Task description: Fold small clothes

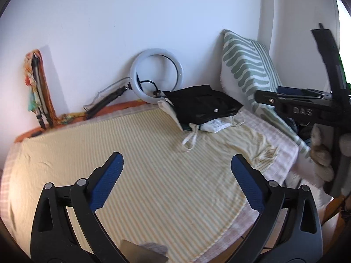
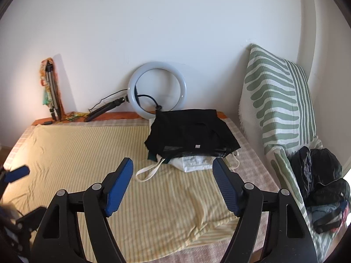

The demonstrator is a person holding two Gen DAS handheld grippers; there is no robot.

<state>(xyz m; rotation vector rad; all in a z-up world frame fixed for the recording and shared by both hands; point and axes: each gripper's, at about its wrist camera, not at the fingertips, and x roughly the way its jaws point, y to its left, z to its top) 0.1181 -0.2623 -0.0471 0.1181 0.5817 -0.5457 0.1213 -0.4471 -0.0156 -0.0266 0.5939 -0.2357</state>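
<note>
A stack of folded clothes with a black garment (image 2: 190, 133) on top and a white one (image 2: 195, 163) under it lies at the far side of the bed; it also shows in the left wrist view (image 1: 201, 104). A pile of unfolded dark clothes (image 2: 324, 184) lies at the right by the cushion. My left gripper (image 1: 176, 171) is open and empty above the striped yellow sheet (image 1: 142, 164). My right gripper (image 2: 172, 175) is open and empty above the sheet (image 2: 87, 153), short of the stack. The right gripper's body (image 1: 307, 107) shows at the right of the left wrist view.
A white ring light (image 2: 156, 88) leans on the wall behind the stack. A green-and-white patterned cushion (image 2: 276, 107) stands at the right. A folded tripod with colourful cloth (image 2: 51, 87) leans at the back left. The bed's front edge is close below the grippers.
</note>
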